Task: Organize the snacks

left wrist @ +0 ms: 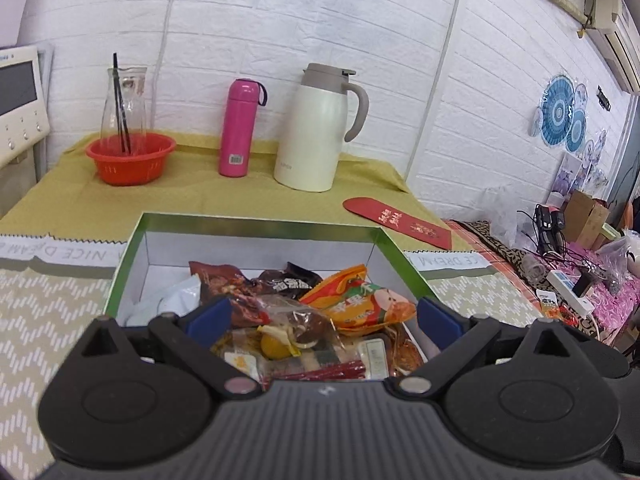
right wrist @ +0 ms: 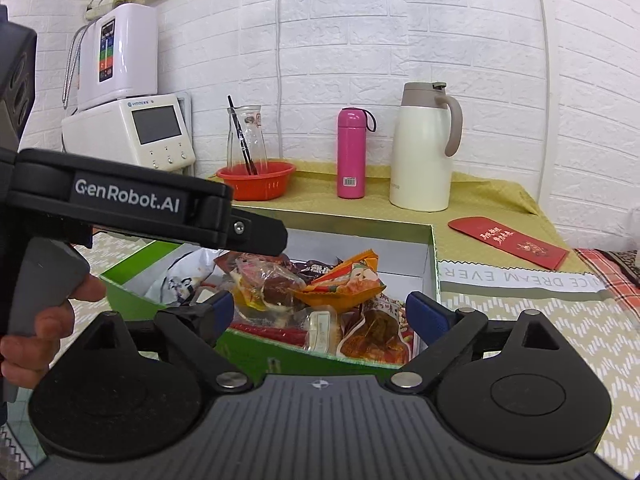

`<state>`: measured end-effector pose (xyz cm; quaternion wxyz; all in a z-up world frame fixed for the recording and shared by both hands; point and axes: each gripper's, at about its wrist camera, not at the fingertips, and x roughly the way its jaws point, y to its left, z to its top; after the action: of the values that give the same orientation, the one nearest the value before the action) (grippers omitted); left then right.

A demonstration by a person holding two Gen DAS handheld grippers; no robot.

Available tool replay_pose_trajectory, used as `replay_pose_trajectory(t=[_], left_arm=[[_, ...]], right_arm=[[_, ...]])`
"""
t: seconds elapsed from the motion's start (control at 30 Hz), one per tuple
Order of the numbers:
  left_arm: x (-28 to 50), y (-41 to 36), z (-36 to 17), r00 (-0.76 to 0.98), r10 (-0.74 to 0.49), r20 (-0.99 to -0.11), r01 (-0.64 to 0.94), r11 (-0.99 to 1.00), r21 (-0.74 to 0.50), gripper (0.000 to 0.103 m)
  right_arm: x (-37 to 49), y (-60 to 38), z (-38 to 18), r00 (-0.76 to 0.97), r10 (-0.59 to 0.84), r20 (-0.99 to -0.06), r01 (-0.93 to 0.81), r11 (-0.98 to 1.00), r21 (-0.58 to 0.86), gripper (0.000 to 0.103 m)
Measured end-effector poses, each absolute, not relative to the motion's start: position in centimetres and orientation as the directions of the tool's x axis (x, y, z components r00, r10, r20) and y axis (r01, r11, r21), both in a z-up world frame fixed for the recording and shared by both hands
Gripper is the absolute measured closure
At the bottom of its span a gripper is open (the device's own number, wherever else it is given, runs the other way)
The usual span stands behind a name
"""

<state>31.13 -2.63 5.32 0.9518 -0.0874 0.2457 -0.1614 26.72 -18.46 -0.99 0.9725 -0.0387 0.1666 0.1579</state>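
Snacks (left wrist: 304,320) lie heaped in the green box (left wrist: 132,256) on my worktop (left wrist: 36,320), and from left to right I see a white packet (left wrist: 176,296), a dark red pouch (left wrist: 224,284), a clear bag (left wrist: 296,324) and an orange pouch (left wrist: 360,300). My left hand-held gripper (left wrist: 324,310) and right hand-held gripper (right wrist: 320,310) both gape wide over the pile, holding nothing. These packs look light, soft, crinkly and slippery, so I judge a pinch on a flat sealed edge safest, not the puffy middle.
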Motion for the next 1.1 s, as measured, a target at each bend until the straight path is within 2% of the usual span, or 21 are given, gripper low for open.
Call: replay_pose_trajectory(t=[0.17, 0.33, 0.6, 0.8, 0.9, 1.1], left_arm=[[28.0, -2.4, 5.2, 0.826, -0.332, -0.456, 0.235, 0.937, -0.257, 0.005], [25.6, -2.4, 4.5, 0.825, -0.274, -0.495, 0.188, 0.958, -0.215, 0.005], [23.8, -1.7, 2.6, 0.803, -0.247, -0.543, 0.171, 0.967, -0.187, 0.005], [22.3, -1.0, 0.9, 0.765, -0.285, -0.577, 0.226, 0.958, -0.175, 0.005], [21.5, -0.5, 0.3, 0.749, -0.301, -0.590, 0.252, 0.953, -0.166, 0.005], [20.9, 2.2, 0.6, 0.726, -0.359, -0.587, 0.247, 0.932, -0.265, 0.005]], right_arm=[[24.3, -18.7, -0.6, 0.879, 0.318, -0.355, -0.341, 0.940, -0.003, 0.000], [22.0, -18.7, -0.9, 0.880, 0.301, -0.368, -0.329, 0.944, -0.014, 0.000], [19.4, -19.2, -2.2, 0.871, 0.284, -0.401, -0.318, 0.948, -0.019, 0.000], [19.9, -20.0, -4.2, 0.849, 0.245, -0.468, -0.277, 0.961, 0.000, 0.000], [20.9, -20.2, -4.4, 0.852, 0.236, -0.467, -0.254, 0.967, 0.026, 0.000], [23.1, -19.8, -4.5, 0.866, 0.186, -0.464, -0.204, 0.979, 0.013, 0.000]])
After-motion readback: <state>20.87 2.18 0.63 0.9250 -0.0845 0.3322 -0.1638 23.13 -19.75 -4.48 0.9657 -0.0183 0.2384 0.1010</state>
